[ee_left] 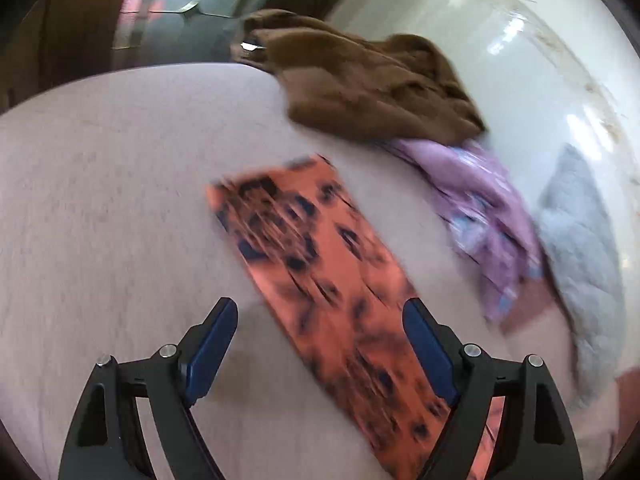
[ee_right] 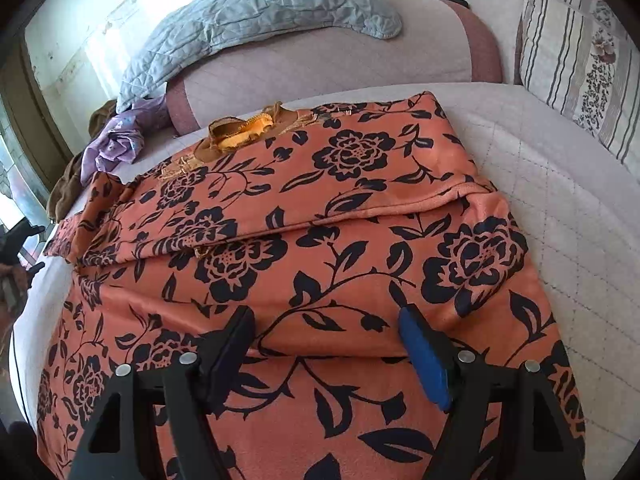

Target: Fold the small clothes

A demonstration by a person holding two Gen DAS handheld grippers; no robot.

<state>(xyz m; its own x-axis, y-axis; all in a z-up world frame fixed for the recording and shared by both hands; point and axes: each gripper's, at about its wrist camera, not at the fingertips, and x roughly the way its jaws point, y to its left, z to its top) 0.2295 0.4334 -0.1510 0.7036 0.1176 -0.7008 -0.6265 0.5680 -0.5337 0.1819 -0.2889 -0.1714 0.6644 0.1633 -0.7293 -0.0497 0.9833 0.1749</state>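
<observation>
An orange garment with black flowers [ee_right: 320, 216] lies spread on the pale bed [ee_right: 540, 208], its upper part folded down over the lower part, neckline at the far end. My right gripper [ee_right: 326, 320] is open just above the cloth's middle, holding nothing. In the blurred left wrist view a long strip of the same garment [ee_left: 320, 264], likely a sleeve, stretches across the bed [ee_left: 100, 200]. My left gripper [ee_left: 320, 312] is open over its near part, one finger on each side, holding nothing.
A brown garment [ee_left: 372, 80] and a purple one [ee_left: 488, 216] lie at the bed's far edge, next to a grey quilt [ee_right: 256, 12]. A striped pillow [ee_right: 576, 60] stands at the right. A white wall is behind.
</observation>
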